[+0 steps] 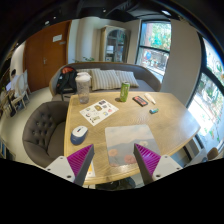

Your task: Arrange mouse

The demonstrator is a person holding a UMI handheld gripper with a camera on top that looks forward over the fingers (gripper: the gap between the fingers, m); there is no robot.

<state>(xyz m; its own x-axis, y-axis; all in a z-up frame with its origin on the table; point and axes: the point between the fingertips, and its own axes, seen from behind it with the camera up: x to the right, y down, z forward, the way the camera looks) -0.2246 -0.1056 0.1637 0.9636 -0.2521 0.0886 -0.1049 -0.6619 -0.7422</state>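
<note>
- Now the gripper [114,160] hangs above the near edge of the wooden table [170,125], fingers spread wide with nothing between them; the pink pads [81,158] face inward.
- Just ahead of the left finger, at about eleven o'clock, lies the mouse [78,131], on the table and apart from the finger.
- Beyond it at twelve o'clock is a printed sheet [98,112].
- Farther off stand a clear container [83,87] and a green can [124,92].
- A grey chair [42,125] sits at nine o'clock.
</note>
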